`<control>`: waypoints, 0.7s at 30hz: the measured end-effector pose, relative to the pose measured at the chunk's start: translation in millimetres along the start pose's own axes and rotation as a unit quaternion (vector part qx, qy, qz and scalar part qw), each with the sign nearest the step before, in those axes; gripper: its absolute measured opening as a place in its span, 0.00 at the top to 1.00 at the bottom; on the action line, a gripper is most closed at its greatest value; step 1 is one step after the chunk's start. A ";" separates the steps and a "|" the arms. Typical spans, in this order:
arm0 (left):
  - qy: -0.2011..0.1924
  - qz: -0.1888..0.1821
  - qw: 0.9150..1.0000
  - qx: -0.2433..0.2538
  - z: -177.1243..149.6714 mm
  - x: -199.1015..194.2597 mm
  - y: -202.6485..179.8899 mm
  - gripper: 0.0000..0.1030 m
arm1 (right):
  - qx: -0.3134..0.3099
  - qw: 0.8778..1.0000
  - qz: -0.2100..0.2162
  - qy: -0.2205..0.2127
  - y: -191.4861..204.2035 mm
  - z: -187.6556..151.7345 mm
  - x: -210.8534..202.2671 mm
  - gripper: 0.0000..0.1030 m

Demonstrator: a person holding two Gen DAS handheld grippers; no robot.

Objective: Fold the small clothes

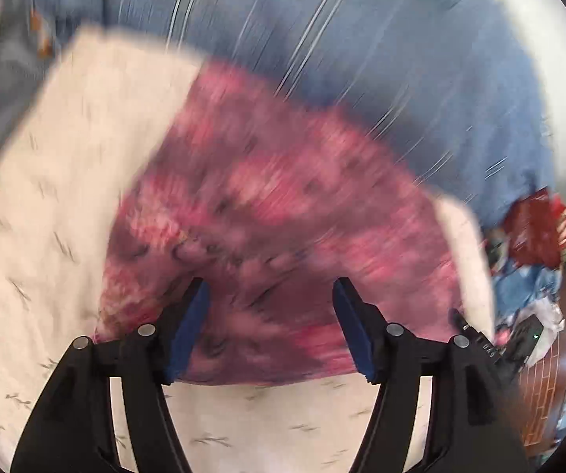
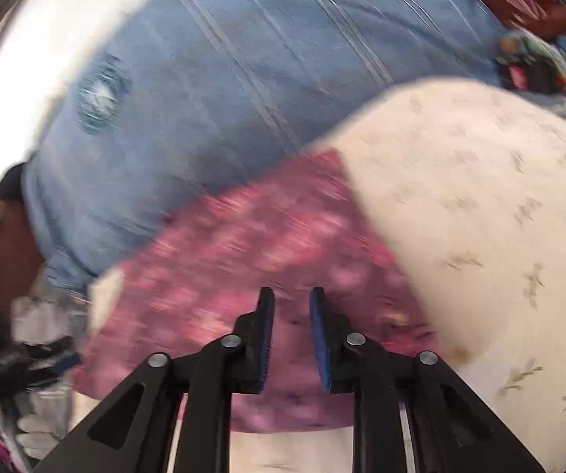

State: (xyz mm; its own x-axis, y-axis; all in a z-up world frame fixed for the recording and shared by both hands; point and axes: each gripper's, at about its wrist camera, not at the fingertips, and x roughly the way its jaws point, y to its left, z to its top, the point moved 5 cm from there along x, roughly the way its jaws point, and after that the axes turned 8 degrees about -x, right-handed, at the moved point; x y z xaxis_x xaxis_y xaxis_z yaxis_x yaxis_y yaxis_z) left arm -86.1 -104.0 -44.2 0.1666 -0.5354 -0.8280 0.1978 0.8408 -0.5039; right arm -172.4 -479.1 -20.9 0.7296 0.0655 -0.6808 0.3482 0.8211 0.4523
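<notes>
The pink tie-dye garment [image 1: 267, 213] lies spread on a cream leaf-print cloth [image 1: 62, 181] over blue striped bedding [image 1: 361, 47]. The left tool [image 1: 269, 289] hangs over it, fingers wide apart and empty. The right tool [image 2: 291, 295] has a narrow gap, nothing gripped.

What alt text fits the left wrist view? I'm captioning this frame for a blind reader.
A motion-blurred pink and maroon mottled fabric garment lies on a cream pad printed with small grey sprigs, seen between the two open black fingers with blue pads of the left gripper, which hold nothing. Behind it lies blue fabric with thin white stripes.
</notes>
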 end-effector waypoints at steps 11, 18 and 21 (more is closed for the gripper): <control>0.022 -0.094 0.993 -0.069 -1.9 -36.6 43.9 0.39 | 0.010 1.000 -0.007 -0.014 8.9 -14.1 -41.0 0.78; 0.044 -0.142 0.981 -0.127 11.3 -51.4 79.5 0.39 | -0.134 0.991 0.004 0.005 88.1 -30.4 -51.6 0.71; 0.052 -0.142 0.980 -0.128 16.9 -50.6 81.9 0.34 | -0.240 0.970 0.024 0.024 148.4 -50.1 -43.5 0.69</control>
State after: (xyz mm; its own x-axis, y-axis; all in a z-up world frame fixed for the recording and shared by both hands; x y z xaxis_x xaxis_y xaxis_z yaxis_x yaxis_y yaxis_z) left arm -62.0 -9.4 -39.5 0.0376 -0.7514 -0.6587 -0.0284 0.6581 -0.7524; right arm -181.9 -331.7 47.0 0.7062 0.1280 -0.6964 -0.0087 0.9850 0.1722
